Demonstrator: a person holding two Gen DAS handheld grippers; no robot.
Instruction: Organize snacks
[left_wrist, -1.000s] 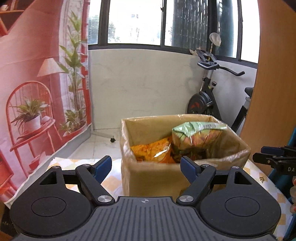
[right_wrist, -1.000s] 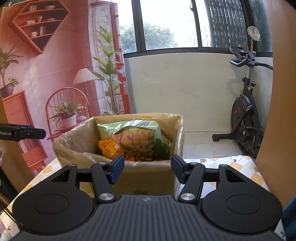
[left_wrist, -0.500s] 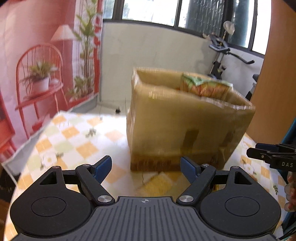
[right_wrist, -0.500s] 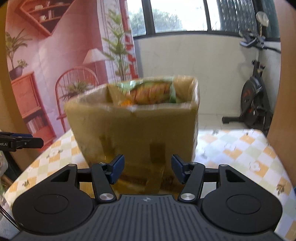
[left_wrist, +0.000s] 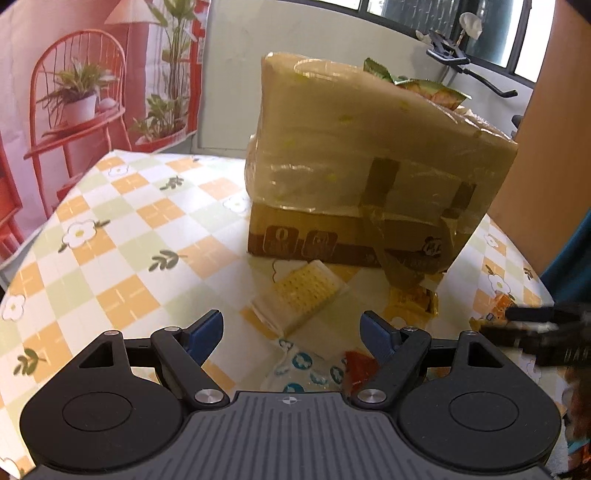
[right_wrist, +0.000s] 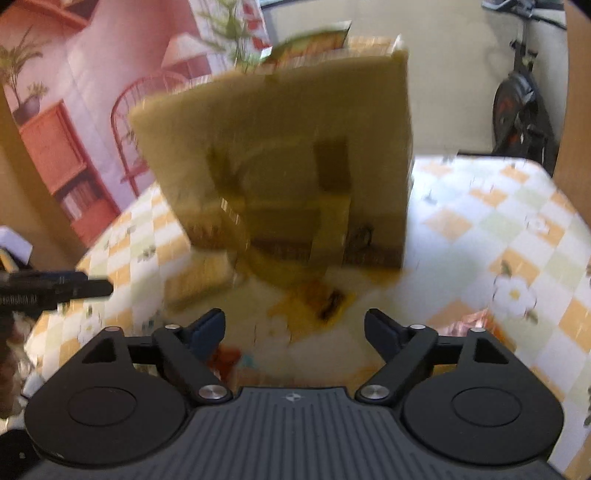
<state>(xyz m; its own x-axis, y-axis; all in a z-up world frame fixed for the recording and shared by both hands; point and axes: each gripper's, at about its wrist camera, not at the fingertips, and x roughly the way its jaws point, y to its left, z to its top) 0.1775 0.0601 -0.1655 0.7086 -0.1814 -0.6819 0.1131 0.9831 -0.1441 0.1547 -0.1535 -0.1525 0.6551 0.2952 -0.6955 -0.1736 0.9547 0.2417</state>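
Observation:
A tape-wrapped cardboard box (left_wrist: 362, 166) stands on the checked tablecloth, with a green and orange snack bag (left_wrist: 417, 83) poking over its rim. In front of it lie a pale cracker pack (left_wrist: 301, 295), a yellow wrapper (left_wrist: 413, 302) and a clear packet with blue prints (left_wrist: 303, 369). My left gripper (left_wrist: 293, 334) hangs open just above these packets, holding nothing. In the blurred right wrist view the box (right_wrist: 280, 147) fills the middle; my right gripper (right_wrist: 294, 330) has its jaws opening, empty, over a yellow wrapper (right_wrist: 314, 299).
The checked tablecloth (left_wrist: 122, 240) spreads left of the box and also to the right (right_wrist: 498, 229). An exercise bike (right_wrist: 524, 99) stands behind the table. A wooden panel (left_wrist: 535, 147) rises at the right edge. The other gripper shows at each frame's side.
Both grippers dropped from box-rim height toward the table, so the box now looms above and loose packets came into sight. The right gripper's jaws have spread wider.

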